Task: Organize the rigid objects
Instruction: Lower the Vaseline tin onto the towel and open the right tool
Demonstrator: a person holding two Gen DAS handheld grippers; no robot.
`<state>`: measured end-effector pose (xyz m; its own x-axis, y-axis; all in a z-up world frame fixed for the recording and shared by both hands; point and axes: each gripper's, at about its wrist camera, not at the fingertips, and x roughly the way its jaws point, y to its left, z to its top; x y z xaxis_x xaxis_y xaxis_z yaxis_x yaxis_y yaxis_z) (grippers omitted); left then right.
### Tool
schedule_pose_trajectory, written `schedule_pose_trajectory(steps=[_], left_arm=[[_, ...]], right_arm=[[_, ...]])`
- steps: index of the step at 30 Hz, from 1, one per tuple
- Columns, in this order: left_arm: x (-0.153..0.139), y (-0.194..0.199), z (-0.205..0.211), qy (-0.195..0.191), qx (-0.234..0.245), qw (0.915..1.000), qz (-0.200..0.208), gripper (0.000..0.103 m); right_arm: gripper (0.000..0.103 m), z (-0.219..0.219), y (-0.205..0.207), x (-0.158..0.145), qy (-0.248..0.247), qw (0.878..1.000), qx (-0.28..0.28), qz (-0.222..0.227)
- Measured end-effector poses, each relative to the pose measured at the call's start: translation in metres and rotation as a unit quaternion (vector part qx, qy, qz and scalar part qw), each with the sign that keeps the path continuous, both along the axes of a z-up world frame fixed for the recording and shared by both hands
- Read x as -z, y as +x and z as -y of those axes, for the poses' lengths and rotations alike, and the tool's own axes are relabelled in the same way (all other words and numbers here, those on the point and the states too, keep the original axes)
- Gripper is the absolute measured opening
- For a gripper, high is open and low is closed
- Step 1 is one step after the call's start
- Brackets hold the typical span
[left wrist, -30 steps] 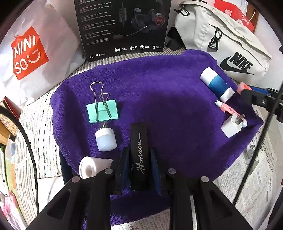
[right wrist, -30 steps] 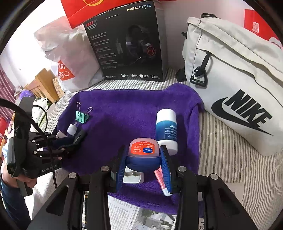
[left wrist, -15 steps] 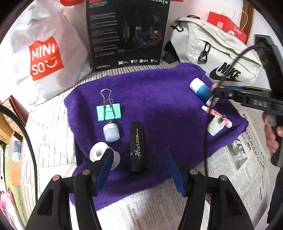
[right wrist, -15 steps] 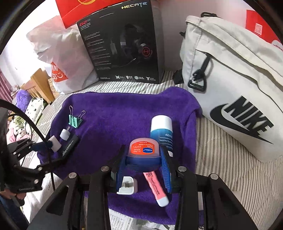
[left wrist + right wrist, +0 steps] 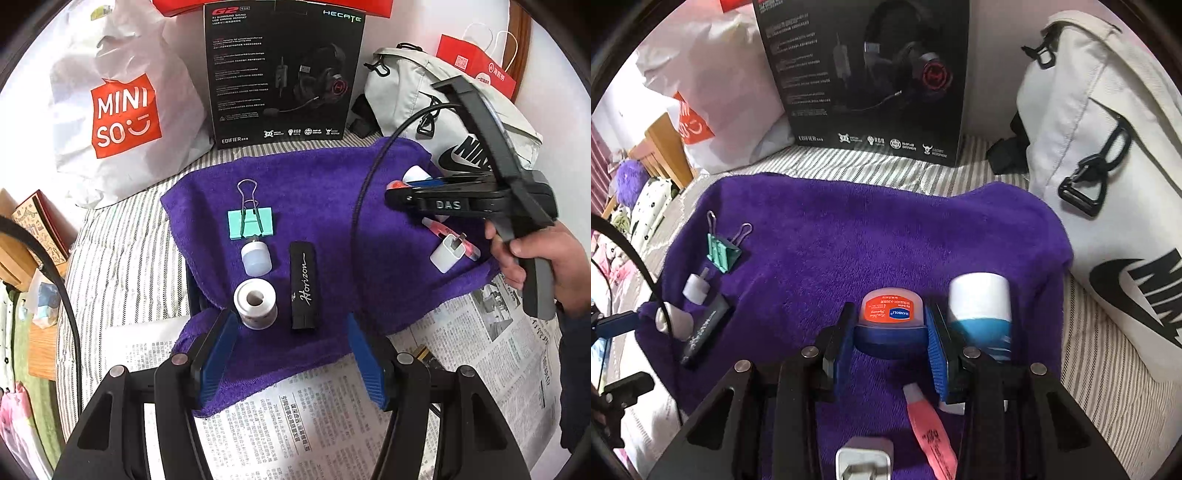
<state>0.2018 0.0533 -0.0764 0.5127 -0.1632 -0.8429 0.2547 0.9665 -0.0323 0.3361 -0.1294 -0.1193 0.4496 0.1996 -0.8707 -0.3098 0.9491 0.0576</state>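
Note:
A purple towel (image 5: 317,188) holds a row at its left: a green binder clip (image 5: 250,222), a small white bottle (image 5: 256,257), a white tape roll (image 5: 255,302) and a black Horizon bar (image 5: 303,285). My left gripper (image 5: 291,362) is open and empty, just short of the roll and bar. My right gripper (image 5: 891,334) is shut on a blue jar with an orange lid (image 5: 891,314), low over the towel's right side, next to a blue and white bottle (image 5: 980,310), a pink tube (image 5: 929,435) and a white charger plug (image 5: 863,461).
A black headset box (image 5: 282,70), a white Miniso bag (image 5: 122,110) and a white Nike bag (image 5: 1108,184) stand behind the towel. Newspaper (image 5: 332,424) covers the near side. Striped bedding (image 5: 122,258) lies to the left.
My left gripper let go of the black Horizon bar, opened and drew back. My right gripper moved forward over the towel with the jar still in it.

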Motion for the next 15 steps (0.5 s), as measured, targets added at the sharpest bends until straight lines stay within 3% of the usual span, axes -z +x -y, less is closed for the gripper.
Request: schedule_pose_trajectory(steps=[15], left_arm=[[0.0023, -0.0048, 0.0038, 0.004, 0.011, 0.9999, -0.005, 0.06]], right_arm=[[0.039, -0.0063, 0.0033, 0.0097, -0.025, 1.0, -0.019, -0.001]])
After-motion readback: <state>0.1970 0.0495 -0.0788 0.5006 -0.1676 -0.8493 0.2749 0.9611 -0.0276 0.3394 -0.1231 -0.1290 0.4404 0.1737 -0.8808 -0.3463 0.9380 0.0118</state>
